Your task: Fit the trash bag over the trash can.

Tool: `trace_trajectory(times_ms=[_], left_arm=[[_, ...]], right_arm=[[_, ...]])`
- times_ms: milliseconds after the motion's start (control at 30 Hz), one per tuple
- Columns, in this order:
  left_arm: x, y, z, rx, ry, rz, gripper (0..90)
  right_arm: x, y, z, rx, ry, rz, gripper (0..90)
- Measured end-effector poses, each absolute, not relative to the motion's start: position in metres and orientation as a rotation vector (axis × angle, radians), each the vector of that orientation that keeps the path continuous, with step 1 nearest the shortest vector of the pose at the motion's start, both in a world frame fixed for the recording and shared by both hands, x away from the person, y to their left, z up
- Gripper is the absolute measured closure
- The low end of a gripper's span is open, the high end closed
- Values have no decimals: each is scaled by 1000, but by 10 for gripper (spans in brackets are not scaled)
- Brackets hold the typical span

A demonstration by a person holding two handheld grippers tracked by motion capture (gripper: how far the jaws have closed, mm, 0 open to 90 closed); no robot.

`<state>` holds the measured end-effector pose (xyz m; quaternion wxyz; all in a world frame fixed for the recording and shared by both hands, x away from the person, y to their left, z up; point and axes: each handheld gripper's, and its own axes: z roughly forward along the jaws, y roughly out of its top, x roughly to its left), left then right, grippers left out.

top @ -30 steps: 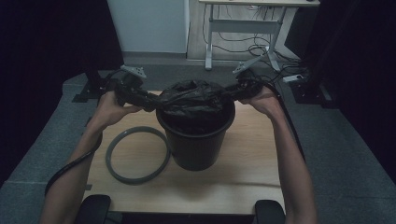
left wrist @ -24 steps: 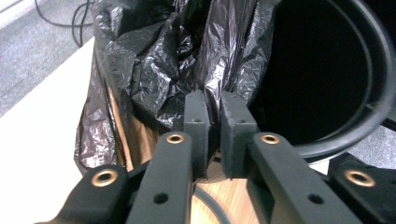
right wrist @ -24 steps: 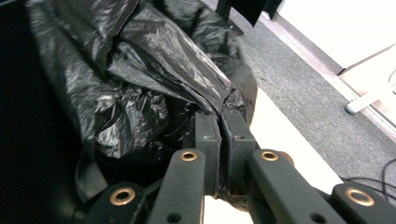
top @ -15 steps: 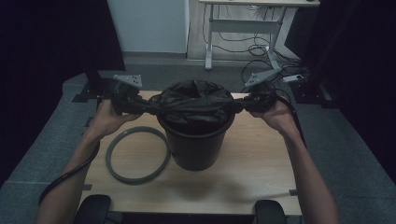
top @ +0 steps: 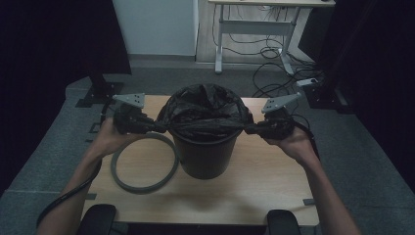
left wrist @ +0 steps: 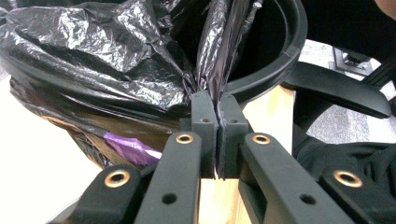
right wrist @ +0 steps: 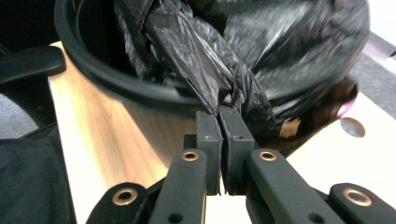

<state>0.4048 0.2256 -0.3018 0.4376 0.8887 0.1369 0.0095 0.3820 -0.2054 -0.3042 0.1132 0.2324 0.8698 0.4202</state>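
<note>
Black, thin, crinkly bin liner point(top: 205, 110) in the bin point(top: 205, 154) on the surface is light, slippery, tear-prone; left claw point(left wrist: 211, 100) and right claw point(right wrist: 220, 114) each pinch its gathered edge.

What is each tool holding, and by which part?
Both hold the black bag lining the bin. The left tool pinches a gathered fold of its edge at one side of the rim; the right tool pinches a fold at the opposite side.
</note>
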Motion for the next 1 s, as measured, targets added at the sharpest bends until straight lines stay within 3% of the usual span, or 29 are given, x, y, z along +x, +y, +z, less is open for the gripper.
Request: trace_trajectory(times_ms=[1000], left_arm=[[399,212,-333,2261,275,1,868]], right_arm=[[357,-165,-356,636,2616,1194,885]])
